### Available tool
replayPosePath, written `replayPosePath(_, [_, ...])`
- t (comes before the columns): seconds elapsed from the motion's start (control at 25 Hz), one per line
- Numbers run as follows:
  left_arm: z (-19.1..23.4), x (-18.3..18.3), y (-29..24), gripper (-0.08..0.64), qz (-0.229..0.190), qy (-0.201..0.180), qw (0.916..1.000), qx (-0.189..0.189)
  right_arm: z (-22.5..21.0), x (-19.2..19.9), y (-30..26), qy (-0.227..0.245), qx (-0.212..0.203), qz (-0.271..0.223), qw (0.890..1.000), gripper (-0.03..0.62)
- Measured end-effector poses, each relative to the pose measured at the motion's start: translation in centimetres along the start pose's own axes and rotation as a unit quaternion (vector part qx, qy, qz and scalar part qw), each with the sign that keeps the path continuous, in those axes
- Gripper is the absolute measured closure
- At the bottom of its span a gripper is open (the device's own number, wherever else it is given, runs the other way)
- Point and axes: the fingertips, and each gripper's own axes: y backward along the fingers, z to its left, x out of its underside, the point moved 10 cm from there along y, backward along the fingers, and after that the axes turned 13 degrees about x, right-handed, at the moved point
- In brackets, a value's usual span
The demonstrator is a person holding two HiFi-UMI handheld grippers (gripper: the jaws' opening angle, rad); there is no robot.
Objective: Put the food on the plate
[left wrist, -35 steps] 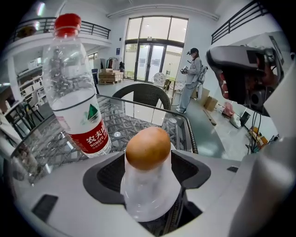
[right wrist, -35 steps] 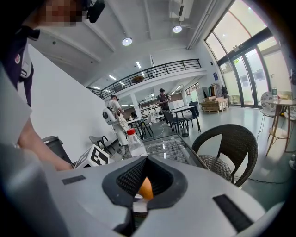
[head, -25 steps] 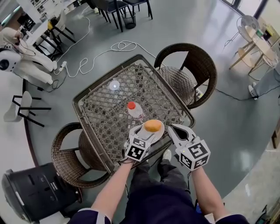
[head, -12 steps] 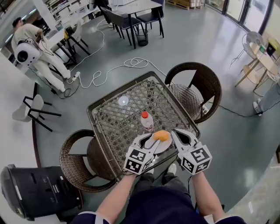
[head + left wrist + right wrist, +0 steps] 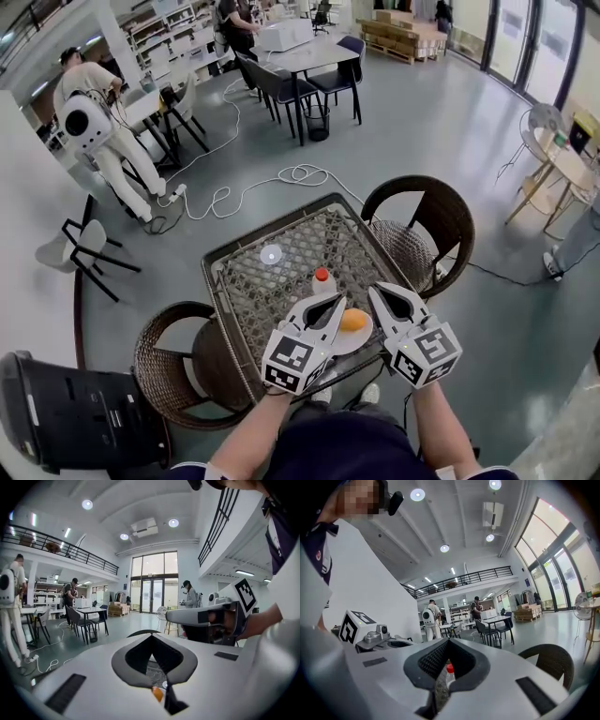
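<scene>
An orange piece of food (image 5: 353, 320) lies on a white plate (image 5: 351, 341) at the near edge of the wicker table (image 5: 281, 281). My left gripper (image 5: 336, 302) hovers just left of the plate, shut and empty. In the left gripper view its jaws (image 5: 151, 637) meet, and the food (image 5: 157, 694) shows below through the gap. My right gripper (image 5: 379, 293) hangs at the plate's right side, also shut with nothing in it (image 5: 449, 640). A clear bottle with a red cap (image 5: 322, 278) stands just behind the plate and shows between the right jaws (image 5: 450, 671).
A small white disc (image 5: 270, 254) lies further back on the table. Wicker chairs stand right (image 5: 422, 230) and left (image 5: 178, 361) of it. A white cable (image 5: 253, 187) runs over the floor behind. A black bin (image 5: 56, 412) sits at lower left; people stand at far tables.
The left gripper's jaws have closed, empty, and it has drawn back from the food, which stays on the plate. The head view has tilted up, so the table sits lower in frame.
</scene>
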Motion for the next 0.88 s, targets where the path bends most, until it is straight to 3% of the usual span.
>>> replayPosePath(0.44, [-1.3, -5.8, 1.3, 0.551, -0.069, -0.030, 0.9970, 0.015, 1.0, -4.2, 0.5, 0.022, -0.017, -0.054, 0.998, 0.589])
replayPosePath(0.88, [-1.7, -7.4, 1.9, 0.551, -0.078, -0.039, 0.9960, 0.018, 1.2, -5.8, 1.1, 0.025, -0.015, -0.063, 0.998, 0.589])
